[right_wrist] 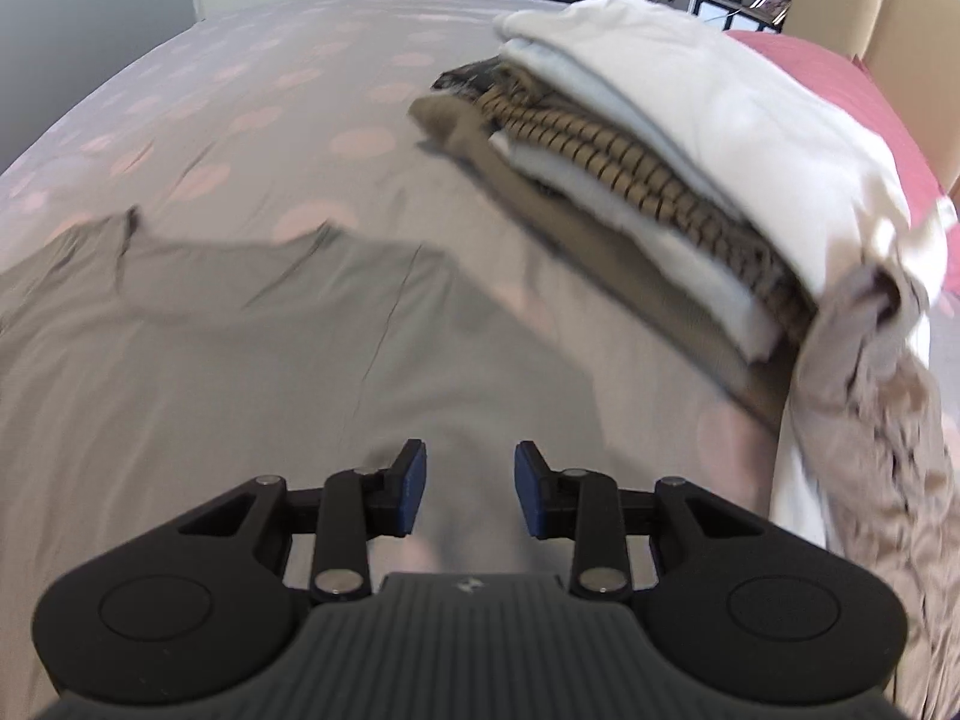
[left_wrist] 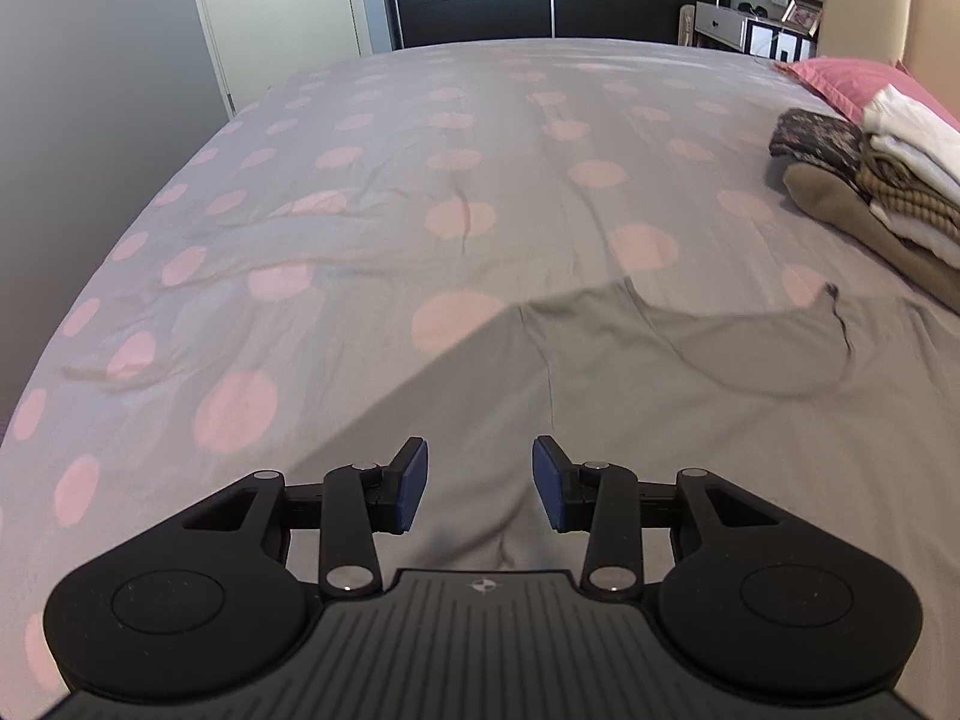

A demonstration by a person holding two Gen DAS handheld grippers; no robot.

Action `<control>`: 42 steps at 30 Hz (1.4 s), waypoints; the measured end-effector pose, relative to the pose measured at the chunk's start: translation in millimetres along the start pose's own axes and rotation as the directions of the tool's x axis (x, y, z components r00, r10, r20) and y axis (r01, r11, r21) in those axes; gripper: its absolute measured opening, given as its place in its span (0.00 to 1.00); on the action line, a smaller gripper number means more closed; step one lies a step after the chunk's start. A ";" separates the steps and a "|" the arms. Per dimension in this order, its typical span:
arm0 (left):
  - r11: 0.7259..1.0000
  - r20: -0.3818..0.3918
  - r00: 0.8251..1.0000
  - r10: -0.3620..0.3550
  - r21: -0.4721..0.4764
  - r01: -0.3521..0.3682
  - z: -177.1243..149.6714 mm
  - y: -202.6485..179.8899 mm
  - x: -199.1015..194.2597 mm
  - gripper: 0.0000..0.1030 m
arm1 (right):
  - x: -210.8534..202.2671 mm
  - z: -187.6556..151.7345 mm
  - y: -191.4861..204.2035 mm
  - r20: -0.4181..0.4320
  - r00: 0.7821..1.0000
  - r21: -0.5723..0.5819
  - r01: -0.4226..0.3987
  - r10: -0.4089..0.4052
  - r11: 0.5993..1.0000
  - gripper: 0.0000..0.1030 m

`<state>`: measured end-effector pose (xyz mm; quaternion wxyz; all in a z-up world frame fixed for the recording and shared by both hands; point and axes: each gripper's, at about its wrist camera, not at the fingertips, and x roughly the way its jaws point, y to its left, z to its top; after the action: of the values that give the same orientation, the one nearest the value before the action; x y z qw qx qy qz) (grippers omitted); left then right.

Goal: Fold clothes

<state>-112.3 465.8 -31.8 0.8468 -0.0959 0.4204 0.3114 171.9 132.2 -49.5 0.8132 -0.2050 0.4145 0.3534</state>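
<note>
A grey T-shirt lies spread flat on the bed, its neckline toward the far side. In the left wrist view my left gripper hovers over the shirt's left part, open, with nothing between its blue pads. The same grey T-shirt fills the near left of the right wrist view. My right gripper is over the shirt's right part near its sleeve, also open and empty. A stack of folded clothes sits to the right of the shirt.
The bed cover is grey with pink dots and reaches far to the left. The folded stack and a pink pillow lie at the right. A crumpled beige garment hangs off the stack's near end. A beige headboard stands behind.
</note>
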 end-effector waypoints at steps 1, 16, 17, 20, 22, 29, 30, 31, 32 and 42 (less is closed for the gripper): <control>1.000 -0.010 1.000 0.000 0.003 0.000 -7.1 0.1 -6.8 0.35 | -6.4 -12.8 4.5 -0.013 1.000 -0.007 -0.011 0.011 1.000 0.35; 0.997 -0.079 0.994 -0.069 -0.031 0.067 -107.8 -16.4 -76.3 0.39 | -10.7 -124.4 38.2 -0.151 0.988 -0.078 -0.050 0.038 0.996 0.41; 0.997 -0.077 0.995 -0.068 -0.035 0.066 -111.2 -17.3 -78.3 0.40 | -7.1 -127.4 39.2 -0.159 0.987 -0.087 -0.042 0.028 0.995 0.41; 0.996 -0.078 0.995 -0.069 -0.061 0.064 -118.1 -19.0 -82.1 0.40 | -4.0 -134.0 39.7 -0.155 0.988 -0.095 -0.025 0.010 0.995 0.39; 0.993 -0.078 0.994 -0.078 -0.089 0.071 -122.4 -18.0 -83.8 0.40 | -7.7 -135.5 40.1 -0.141 0.990 -0.103 -0.002 -0.013 0.995 0.10; 0.991 -0.080 0.993 -0.083 -0.116 0.073 -126.4 -17.6 -87.6 0.40 | -54.1 -120.5 5.8 -0.034 0.998 -0.007 0.053 -0.053 0.999 0.06; 0.990 -0.079 0.993 -0.082 -0.119 0.073 -125.9 -17.5 -88.2 0.40 | -65.3 -115.2 -5.5 -0.013 0.998 0.034 0.063 -0.062 0.997 0.06; 0.989 -0.078 0.993 -0.084 -0.126 0.073 -124.6 -17.1 -88.3 0.40 | -77.5 -109.6 -18.5 0.010 0.997 0.084 0.069 -0.070 0.994 0.06; 0.988 -0.076 0.993 -0.086 -0.132 0.075 -123.0 -17.0 -88.4 0.40 | -89.7 -104.0 -31.5 0.034 0.996 0.131 0.077 -0.082 0.988 0.06; 0.986 -0.051 0.994 -0.102 -0.141 0.094 -109.2 -26.0 -89.4 0.40 | -166.1 -66.1 -161.4 0.115 0.931 0.416 0.271 -0.346 0.868 0.06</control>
<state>-208.2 359.0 -34.0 0.8398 -0.1838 0.4171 0.2950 189.5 -83.9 55.2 0.9186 -0.0675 0.3611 0.1455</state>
